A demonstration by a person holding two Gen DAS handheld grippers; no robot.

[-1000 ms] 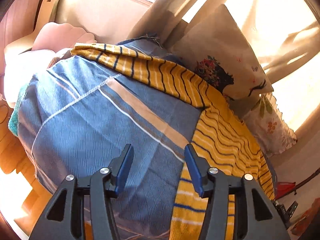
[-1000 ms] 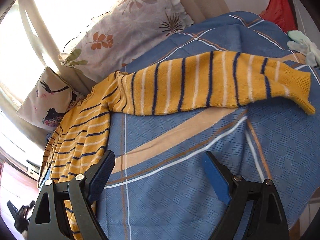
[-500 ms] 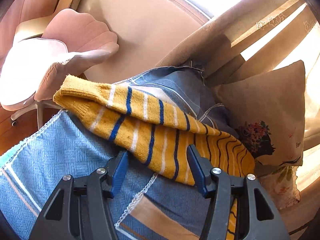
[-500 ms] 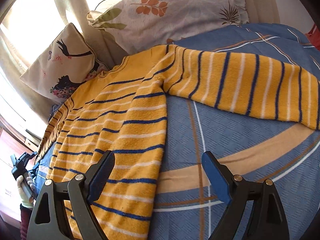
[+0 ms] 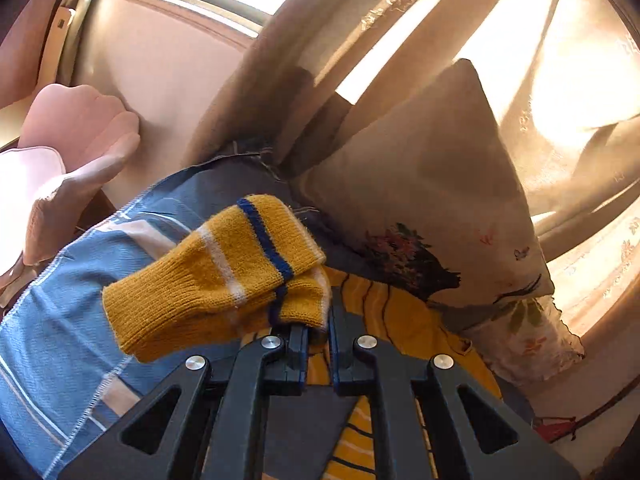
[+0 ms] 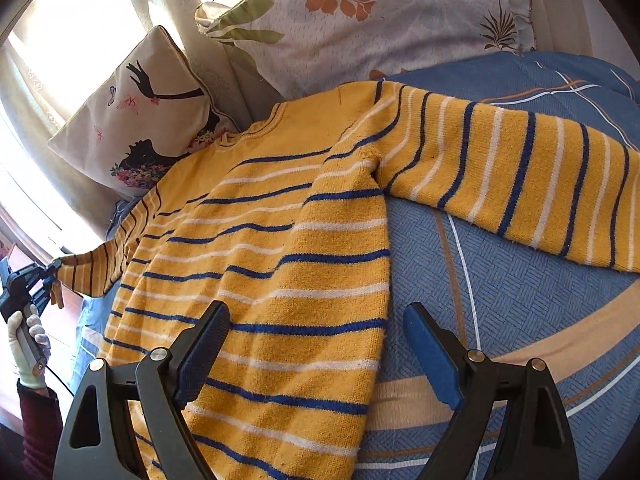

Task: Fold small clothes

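The left hand-held gripper [image 5: 318,326] has just clamped the sweater's [image 6: 280,240] sleeve cuff [image 5: 216,276]; carry it flat across the body while the right hand-held gripper [image 6: 316,354], jaws wide and empty, steadies the side.

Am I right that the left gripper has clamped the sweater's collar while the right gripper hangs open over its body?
Not quite: the left gripper has clamped a sleeve cuff, not the collar, as the left wrist view shows. The right gripper does hang open over the sweater body.
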